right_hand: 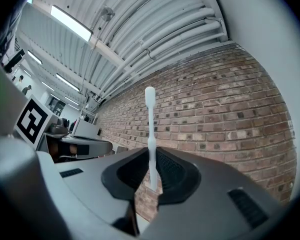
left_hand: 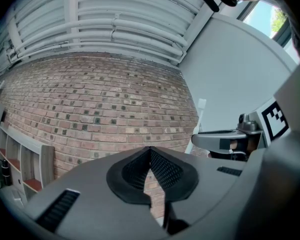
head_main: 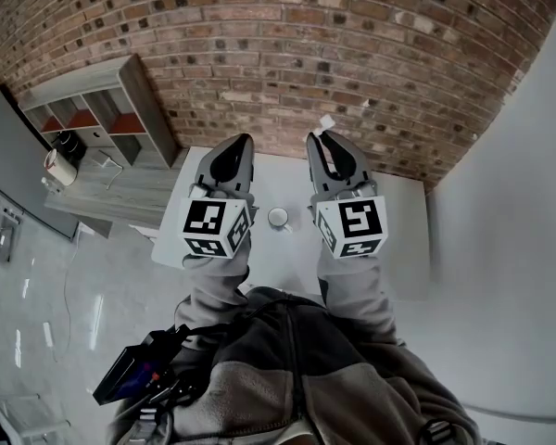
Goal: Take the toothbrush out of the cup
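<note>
My right gripper [right_hand: 151,159] pinches the slim white plastic toothbrush [right_hand: 150,116], which is clear of the small white cup [head_main: 278,218], above and right of it. I'd grip firmly and avoid tilting it. My left gripper [left_hand: 150,153], left of the cup, is closed on nothing.

- The brick wall [head_main: 334,54] was rough and dull.
- The toothbrush [right_hand: 150,129] was smooth white plastic.
- The left gripper [left_hand: 150,156] and right gripper [right_hand: 151,159] had smooth, dull grey plastic shells.
- Their black pads [left_hand: 167,171] looked bumpy, with tiny dots all over.
- The table [head_main: 403,239] was white and smooth.
- The floor [head_main: 46,295] was shiny.
- The shelf [head_main: 148,109] looked like wood.
- The jacket [head_main: 287,378] was soft, fuzzy cloth.
</note>
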The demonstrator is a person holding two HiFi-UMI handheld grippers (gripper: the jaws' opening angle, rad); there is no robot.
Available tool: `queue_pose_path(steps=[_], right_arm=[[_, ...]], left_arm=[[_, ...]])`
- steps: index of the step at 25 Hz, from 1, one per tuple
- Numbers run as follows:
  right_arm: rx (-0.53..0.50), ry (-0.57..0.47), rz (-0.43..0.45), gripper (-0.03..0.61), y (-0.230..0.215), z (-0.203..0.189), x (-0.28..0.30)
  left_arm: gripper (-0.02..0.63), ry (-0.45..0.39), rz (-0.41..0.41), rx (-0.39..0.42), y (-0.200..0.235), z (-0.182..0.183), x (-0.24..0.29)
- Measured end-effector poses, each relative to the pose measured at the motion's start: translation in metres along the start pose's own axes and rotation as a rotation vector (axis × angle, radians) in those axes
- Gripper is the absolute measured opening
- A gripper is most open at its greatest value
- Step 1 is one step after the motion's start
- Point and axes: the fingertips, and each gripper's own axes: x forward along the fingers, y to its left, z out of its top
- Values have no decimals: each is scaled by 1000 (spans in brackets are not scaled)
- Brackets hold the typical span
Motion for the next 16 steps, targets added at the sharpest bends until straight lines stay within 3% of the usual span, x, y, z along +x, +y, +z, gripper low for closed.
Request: queue_pose_path(steps=[16], right_arm=[[4,35,-9,48,-1,-13,1]], left_arm=[[5,22,-6,-39,2,-13,3]])
